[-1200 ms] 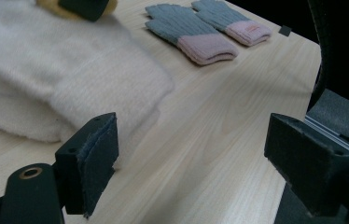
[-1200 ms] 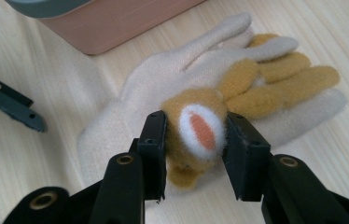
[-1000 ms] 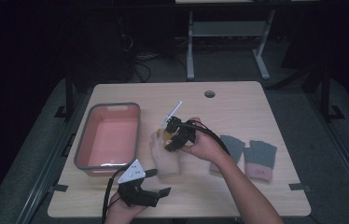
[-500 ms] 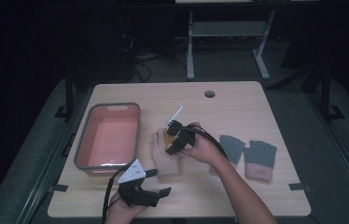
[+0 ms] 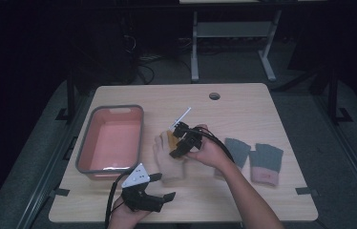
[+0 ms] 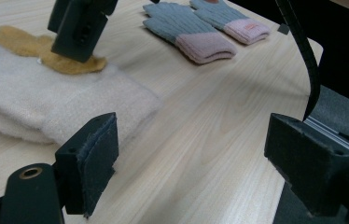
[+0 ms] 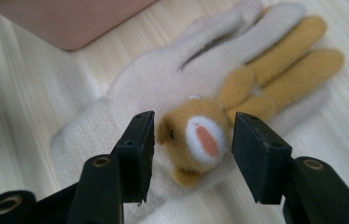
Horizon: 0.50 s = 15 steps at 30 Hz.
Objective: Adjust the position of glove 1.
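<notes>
the right gripper, jaws just opening, straddles the cream glove's bear patch unclamped; left gripper gapes empty.

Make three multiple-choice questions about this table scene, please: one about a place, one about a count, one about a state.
1. Where does the cream glove lie?
A. inside the pink tray
B. on the table, right of the tray
C. on the floor

2. How many grey gloves lie on the table?
A. two
B. four
C. none

3. How do the jaws of the right gripper stand?
A. clamped on the tray's rim
B. open, either side of the bear face
C. shut with nothing between

Answers: 1 B, the high view shows it beside the tray; 2 A, a pair at the right; 3 B, gaps show beside both pads.
</notes>
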Each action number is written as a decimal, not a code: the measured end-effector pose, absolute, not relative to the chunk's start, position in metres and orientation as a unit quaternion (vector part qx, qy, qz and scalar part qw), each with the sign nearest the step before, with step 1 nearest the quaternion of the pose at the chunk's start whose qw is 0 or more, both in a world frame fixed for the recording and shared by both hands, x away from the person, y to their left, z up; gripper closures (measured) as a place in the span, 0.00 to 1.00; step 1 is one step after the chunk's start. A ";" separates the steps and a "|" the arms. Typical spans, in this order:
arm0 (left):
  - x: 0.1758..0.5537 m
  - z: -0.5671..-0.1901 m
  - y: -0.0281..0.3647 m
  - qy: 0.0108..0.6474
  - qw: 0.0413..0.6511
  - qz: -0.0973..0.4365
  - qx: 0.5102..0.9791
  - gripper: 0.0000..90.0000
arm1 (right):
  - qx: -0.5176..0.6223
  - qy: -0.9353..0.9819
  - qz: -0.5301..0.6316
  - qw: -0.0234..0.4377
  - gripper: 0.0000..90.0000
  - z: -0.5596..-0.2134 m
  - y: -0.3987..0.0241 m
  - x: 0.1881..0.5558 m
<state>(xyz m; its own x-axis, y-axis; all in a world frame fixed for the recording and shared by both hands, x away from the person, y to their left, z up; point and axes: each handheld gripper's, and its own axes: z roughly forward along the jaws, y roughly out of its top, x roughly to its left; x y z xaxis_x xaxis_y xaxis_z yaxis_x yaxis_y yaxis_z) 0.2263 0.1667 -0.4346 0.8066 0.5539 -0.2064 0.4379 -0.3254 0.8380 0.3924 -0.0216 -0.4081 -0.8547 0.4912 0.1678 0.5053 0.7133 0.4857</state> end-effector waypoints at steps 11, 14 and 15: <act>0.226 -0.435 0.166 0.306 0.494 0.057 0.812 0.20 | -0.260 -0.927 -0.271 0.006 0.52 -0.399 -0.012 0.394; 0.226 -0.434 0.167 0.306 0.495 0.057 0.811 0.20 | -0.255 -0.928 -0.270 0.007 0.52 -0.398 -0.006 0.394; 0.226 -0.434 0.167 0.306 0.495 0.057 0.811 0.20 | -0.255 -0.928 -0.270 0.007 0.52 -0.398 -0.005 0.394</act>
